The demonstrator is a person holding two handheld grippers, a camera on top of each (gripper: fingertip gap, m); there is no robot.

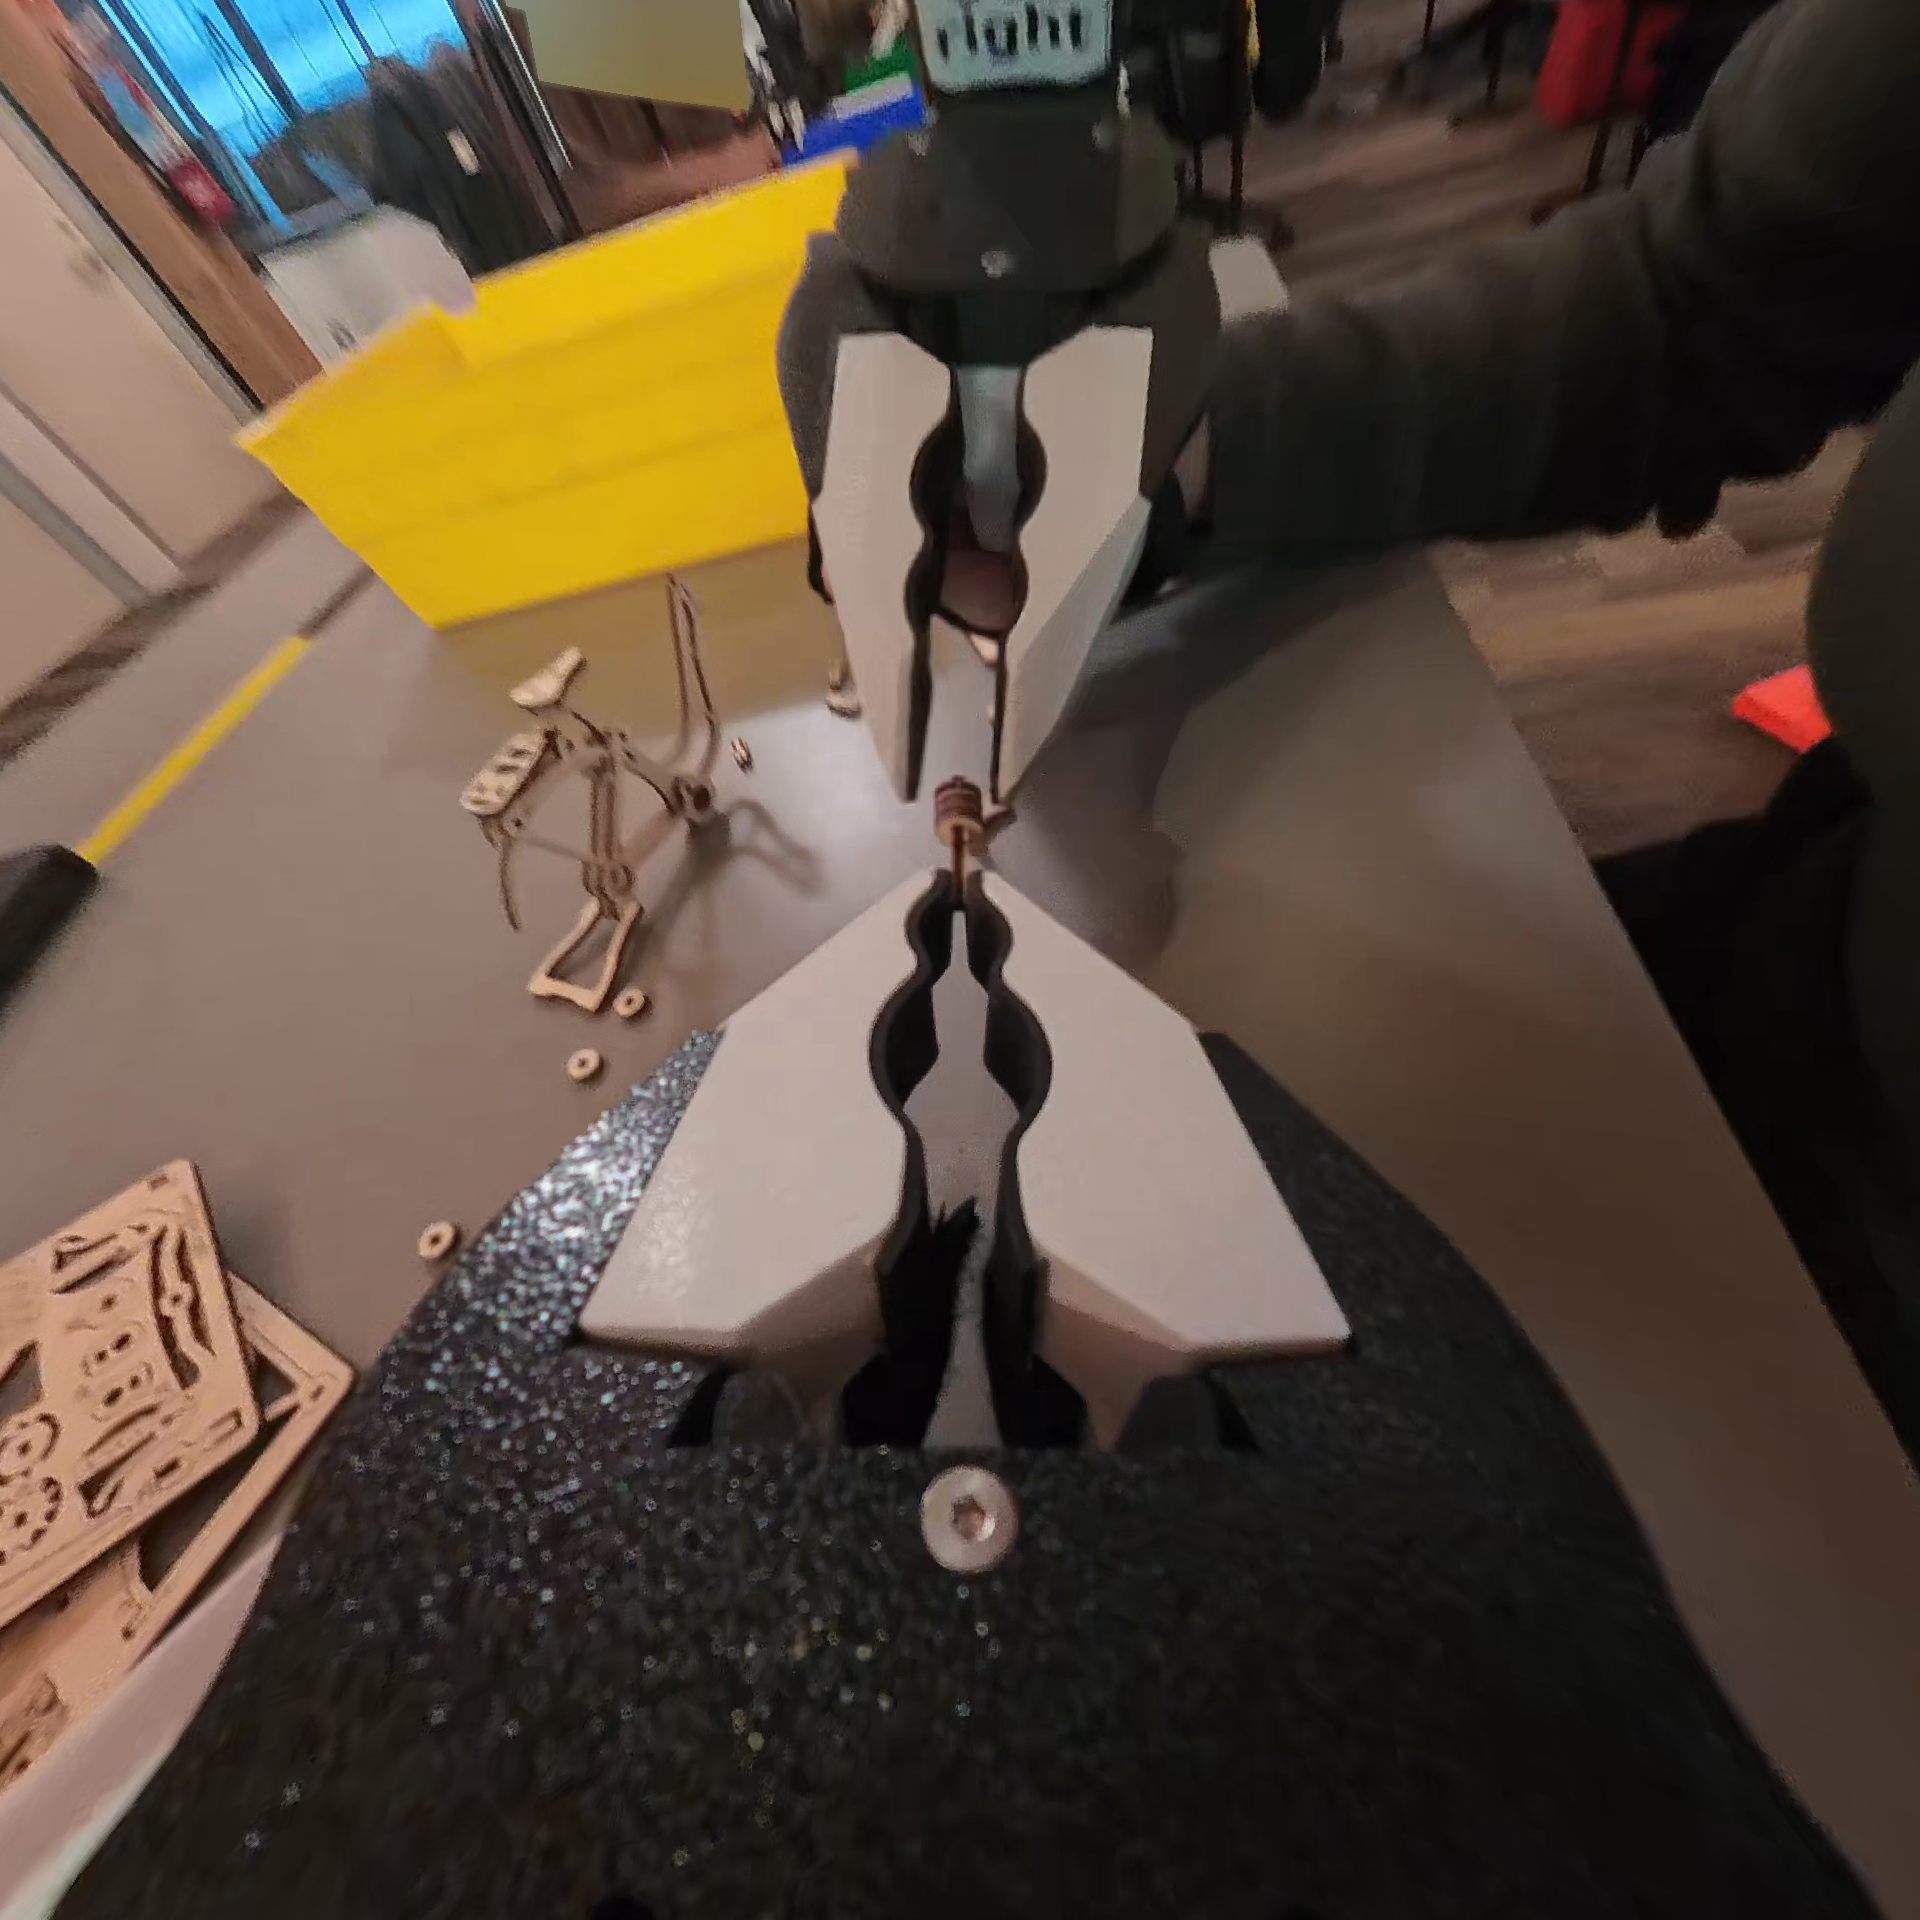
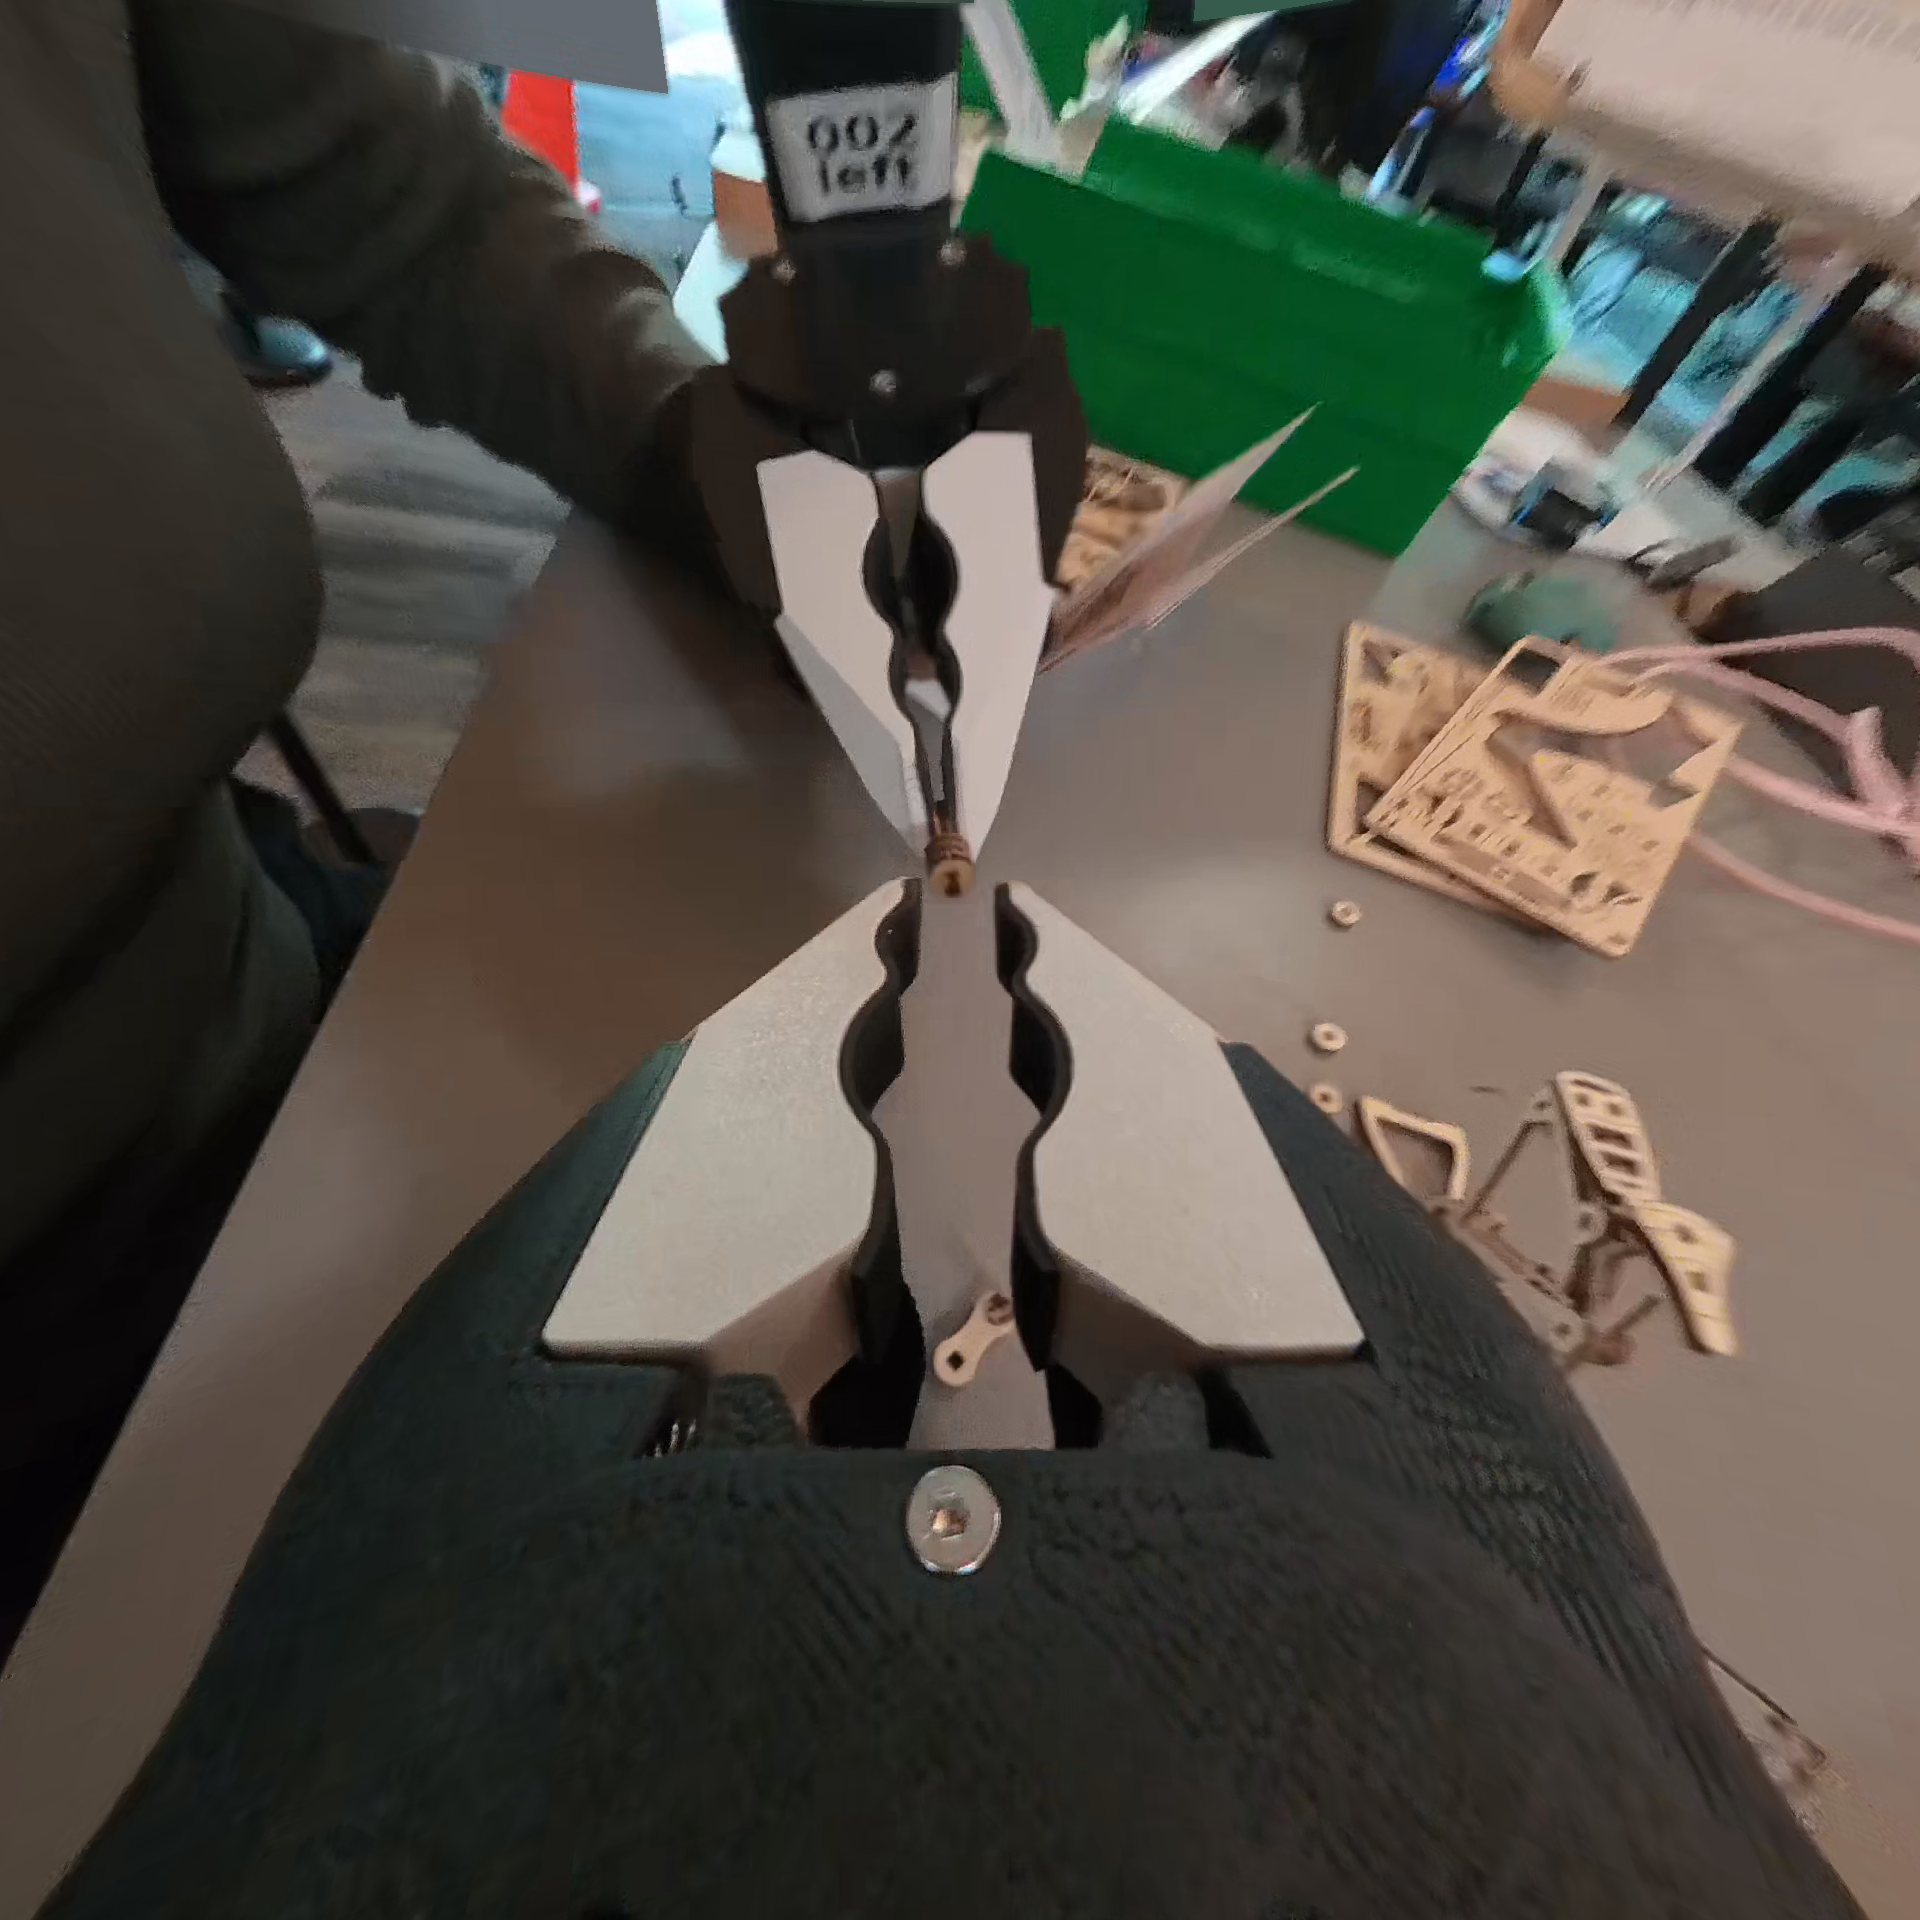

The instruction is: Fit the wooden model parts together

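My left gripper is shut on a thin wooden pin with small washers stacked on its end, held above the table. My right gripper is open, its tips on either side of the pin's washer end, apart from it as far as I can tell. In the left wrist view the right gripper comes in from the top. In the right wrist view the left gripper faces me. A half-built wooden model stands on the table to the left; it also shows in the right wrist view.
Punched wooden sheets and loose washers lie on the grey table. A small wooden link lies under my right gripper. A yellow bin, a green bin and pink cables stand behind. Dark sleeves reach in. Less than 4 cm separates the two grippers' tips.
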